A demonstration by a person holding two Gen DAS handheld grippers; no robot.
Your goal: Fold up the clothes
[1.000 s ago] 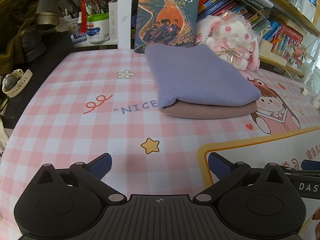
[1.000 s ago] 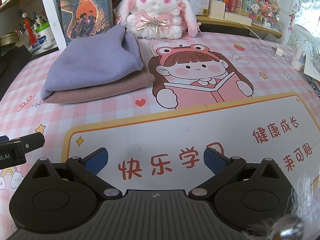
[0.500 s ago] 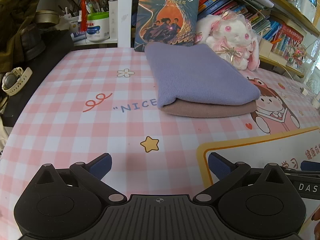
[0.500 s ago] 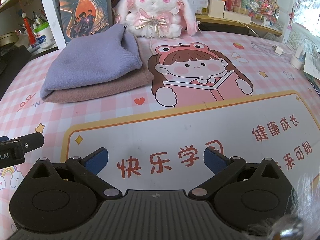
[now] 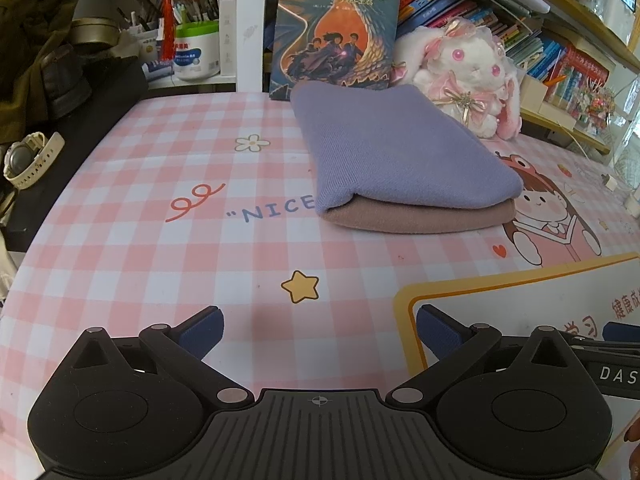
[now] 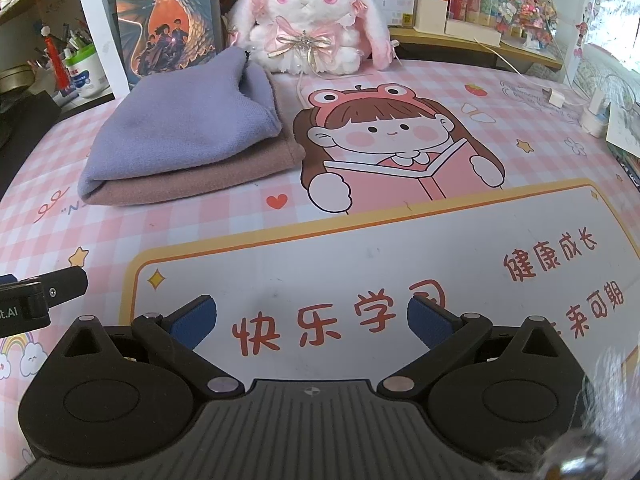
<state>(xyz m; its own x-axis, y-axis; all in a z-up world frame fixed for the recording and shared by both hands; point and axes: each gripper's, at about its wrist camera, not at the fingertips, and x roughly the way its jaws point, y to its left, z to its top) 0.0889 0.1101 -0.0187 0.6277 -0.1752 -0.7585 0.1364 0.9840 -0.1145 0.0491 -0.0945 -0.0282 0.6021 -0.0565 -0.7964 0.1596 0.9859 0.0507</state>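
Garments folded and stacked, a lilac garment (image 5: 396, 152) on a brown garment (image 5: 424, 218), lie toward the far edge of a pink checked desk mat (image 5: 160, 240), well apart from both tools. Left to right in the left wrist view: a dark jacket (image 5: 36, 40) and a wristwatch (image 5: 28, 158) off the mat's left edge, a white tub (image 5: 197, 56) on a shelf, an upright book (image 5: 338, 28) just behind the stack, and a plush rabbit (image 5: 464, 76) to the stack's right. The left gripper (image 5: 318, 330) hovers over the mat's near edge, jaws spread wide, nothing between them. Only the right wrist view shows the stack's right end, where the lilac layer's loose edges (image 6: 260, 96) gape open, along with the mat's full cartoon girl print (image 6: 396, 148) and white chargers (image 6: 592, 108) near the far right corner. The right gripper (image 6: 312, 320) is likewise wide and empty, over the printed white panel (image 6: 360, 256). The watch and jacket fall outside that view. Each tool's tip intrudes at the other frame's edge, cut off. A blurred, fuzzy shape at the right view's bottom right corner is hard to identify.
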